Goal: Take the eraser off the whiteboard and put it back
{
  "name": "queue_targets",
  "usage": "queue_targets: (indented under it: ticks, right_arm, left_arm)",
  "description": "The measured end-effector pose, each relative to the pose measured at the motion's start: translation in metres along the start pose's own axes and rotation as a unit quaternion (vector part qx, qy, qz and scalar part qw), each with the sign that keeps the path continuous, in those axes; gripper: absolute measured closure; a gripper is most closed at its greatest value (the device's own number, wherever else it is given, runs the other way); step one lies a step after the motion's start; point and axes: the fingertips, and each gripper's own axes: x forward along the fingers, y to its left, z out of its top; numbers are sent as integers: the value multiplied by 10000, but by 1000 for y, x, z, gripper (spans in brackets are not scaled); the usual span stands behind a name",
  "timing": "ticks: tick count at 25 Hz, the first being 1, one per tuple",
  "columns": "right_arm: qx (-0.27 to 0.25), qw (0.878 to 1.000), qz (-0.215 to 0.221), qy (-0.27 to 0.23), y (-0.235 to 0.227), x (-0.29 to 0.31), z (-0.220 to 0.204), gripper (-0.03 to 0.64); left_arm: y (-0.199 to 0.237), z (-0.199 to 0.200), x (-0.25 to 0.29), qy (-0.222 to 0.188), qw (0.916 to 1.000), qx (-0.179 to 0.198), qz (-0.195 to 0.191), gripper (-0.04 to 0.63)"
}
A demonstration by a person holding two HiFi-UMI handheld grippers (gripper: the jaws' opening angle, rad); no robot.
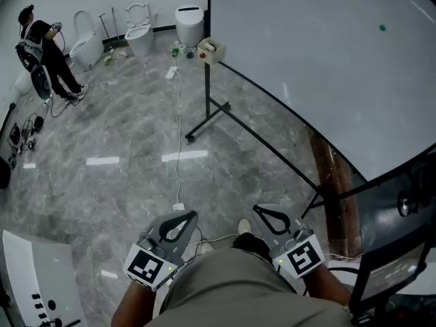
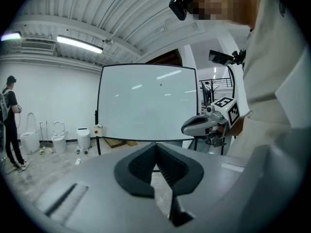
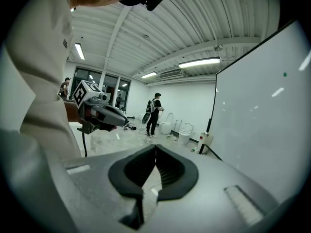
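The big whiteboard (image 1: pixel 320 53) stands on a black wheeled frame to my right front. A small green dot (image 1: pixel 382 27) sits high on its face. A small cream box with a red spot (image 1: pixel 209 50) hangs at the board's lower left corner, also visible in the left gripper view as the same box (image 2: pixel 98 129). Both grippers are held low against the person's waist, far from the board. The left gripper (image 1: pixel 180 225) has its tips touching, with nothing between them (image 2: pixel 156 145). The right gripper (image 1: pixel 270 216) is likewise shut and empty (image 3: pixel 156 147).
The board's black stand foot (image 1: pixel 208 120) reaches onto the grey marble floor. A white cable (image 1: pixel 179 148) runs along the floor. Toilets (image 1: pixel 139 36) and a standing person (image 1: pixel 48 56) are at the far left. A wooden plank (image 1: pixel 335 182) and a dark frame (image 1: pixel 398 264) are on the right.
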Motion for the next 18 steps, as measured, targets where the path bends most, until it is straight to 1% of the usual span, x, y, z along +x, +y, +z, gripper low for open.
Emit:
queue_targets:
  ticks: [3,5,8,14,18]
  right_arm:
    - [28,10000,91,-10,-18,1,-6,614]
    - [61,9999,150,-11,-33,2,-11,614]
    - [60,9996,262,-4,-66,3,-18,612]
    - [20,9991,425,-46,-136,9,-34,609]
    - [79,9983,580,-9,-172,7,-48,603]
  left_arm:
    - [1,-2,18,10,10000,33,46,589]
    - [1,1,34,64,9999,-25,115,589]
    - [1,12,63,105,9995,-127,271,589]
    - [11,31,120,135,9978,-216,616,589]
    - [10,39,153,169,9961,-246,825,589]
